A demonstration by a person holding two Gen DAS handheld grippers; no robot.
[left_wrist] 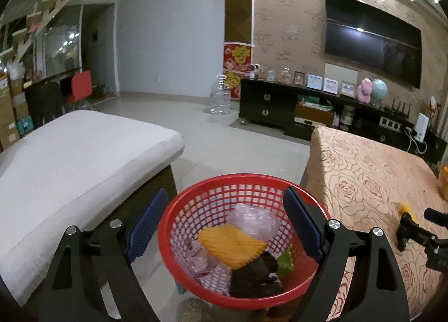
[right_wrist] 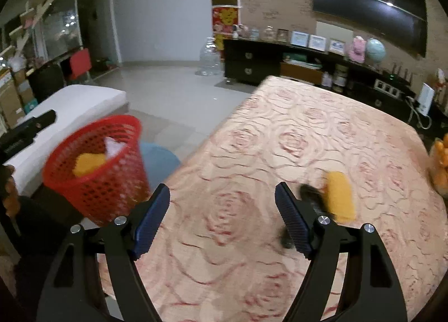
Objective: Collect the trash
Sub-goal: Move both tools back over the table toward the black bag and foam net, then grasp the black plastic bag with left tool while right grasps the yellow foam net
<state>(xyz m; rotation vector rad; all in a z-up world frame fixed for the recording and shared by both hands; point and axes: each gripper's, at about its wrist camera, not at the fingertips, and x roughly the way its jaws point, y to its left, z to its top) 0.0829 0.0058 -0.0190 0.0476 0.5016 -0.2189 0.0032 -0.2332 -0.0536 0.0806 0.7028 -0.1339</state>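
A red mesh basket lies below and beyond my left gripper, whose jaws stand open over it and touch nothing. In the basket are a yellow foam net, crumpled clear plastic and a dark wrapper. My right gripper is open over the rose-patterned tablecloth, with nothing between its fingers. Just right of its right finger lies a blurred yellow foam piece beside a dark scrap, partly hidden by that finger. In the right wrist view the basket sits off the table's left edge.
A white cushioned bench lies left of the basket, and a blue stool stands behind it. Oranges sit at the table's right edge. Beyond the tiled floor stand a dark TV cabinet and a clear water jug.
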